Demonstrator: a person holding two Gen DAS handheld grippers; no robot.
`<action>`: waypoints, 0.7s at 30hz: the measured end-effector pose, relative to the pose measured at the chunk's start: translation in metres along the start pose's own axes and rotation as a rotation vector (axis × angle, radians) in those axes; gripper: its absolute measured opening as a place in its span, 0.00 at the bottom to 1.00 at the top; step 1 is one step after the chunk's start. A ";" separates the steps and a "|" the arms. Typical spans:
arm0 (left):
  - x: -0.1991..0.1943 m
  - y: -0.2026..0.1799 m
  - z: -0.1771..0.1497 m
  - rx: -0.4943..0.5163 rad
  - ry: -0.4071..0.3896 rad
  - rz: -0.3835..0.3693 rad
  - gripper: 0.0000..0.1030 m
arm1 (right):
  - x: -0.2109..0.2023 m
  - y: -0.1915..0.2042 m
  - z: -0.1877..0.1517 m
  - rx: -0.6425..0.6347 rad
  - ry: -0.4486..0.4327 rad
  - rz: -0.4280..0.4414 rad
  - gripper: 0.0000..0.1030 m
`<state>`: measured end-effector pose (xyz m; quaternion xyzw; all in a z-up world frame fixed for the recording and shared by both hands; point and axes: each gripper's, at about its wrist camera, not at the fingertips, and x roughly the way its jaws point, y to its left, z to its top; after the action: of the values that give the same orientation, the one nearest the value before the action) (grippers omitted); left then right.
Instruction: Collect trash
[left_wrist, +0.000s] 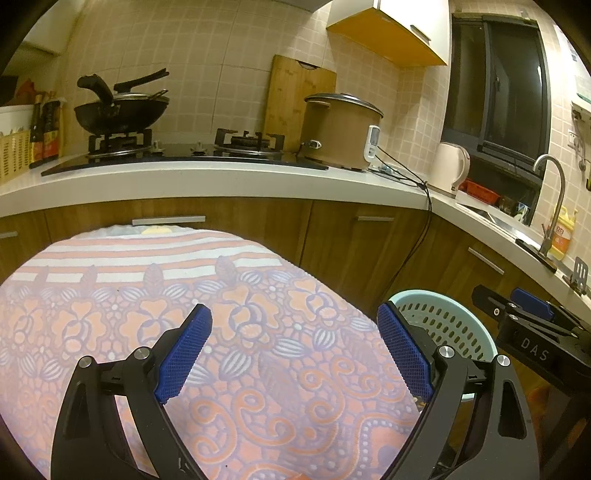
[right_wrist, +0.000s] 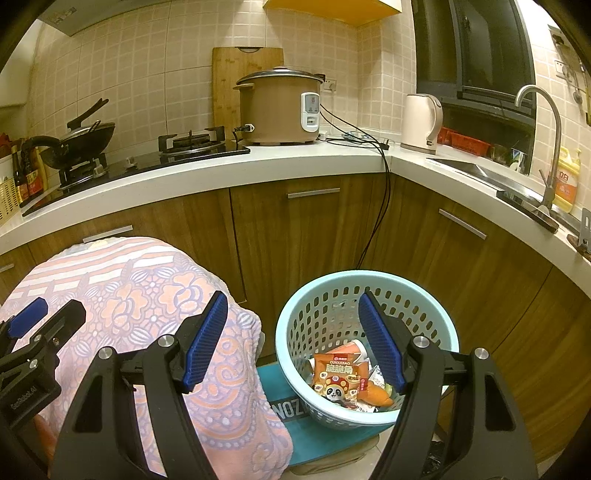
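Observation:
A light blue perforated basket (right_wrist: 424, 295) stands on a teal box to the right of a cloth-covered table. It holds trash: an orange snack packet with a panda (right_wrist: 338, 376), a paper cup (right_wrist: 352, 347) and other wrappers. My right gripper (right_wrist: 291, 339) is open and empty, above the gap between table and basket. My left gripper (left_wrist: 293, 350) is open and empty over the patterned cloth (left_wrist: 184, 314). The basket also shows in the left wrist view (left_wrist: 450, 321), at the right behind my finger. The right gripper shows there (left_wrist: 532, 314), and the left gripper shows in the right wrist view (right_wrist: 44, 314).
A floral orange-and-purple cloth (right_wrist: 147, 295) covers the table. Wooden cabinets (right_wrist: 306, 229) and a white counter (right_wrist: 258, 162) run behind, with a rice cooker (right_wrist: 280, 107), kettle (right_wrist: 421, 122), wok (right_wrist: 81, 144), sink tap (right_wrist: 546, 122) and a hanging cable (right_wrist: 384, 199).

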<state>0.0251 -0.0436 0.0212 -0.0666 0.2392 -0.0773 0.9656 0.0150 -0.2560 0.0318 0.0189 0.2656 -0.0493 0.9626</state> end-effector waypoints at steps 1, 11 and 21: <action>0.000 0.000 0.000 -0.001 0.001 -0.001 0.86 | 0.000 0.000 0.000 0.000 0.001 0.001 0.67; -0.001 -0.001 -0.001 -0.002 -0.003 0.009 0.86 | 0.003 0.002 -0.002 -0.001 0.006 0.004 0.67; -0.002 -0.002 -0.001 0.006 -0.009 0.021 0.86 | 0.004 0.002 -0.002 0.000 0.011 0.009 0.67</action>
<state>0.0223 -0.0454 0.0219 -0.0615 0.2356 -0.0677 0.9675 0.0177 -0.2539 0.0277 0.0203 0.2709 -0.0448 0.9614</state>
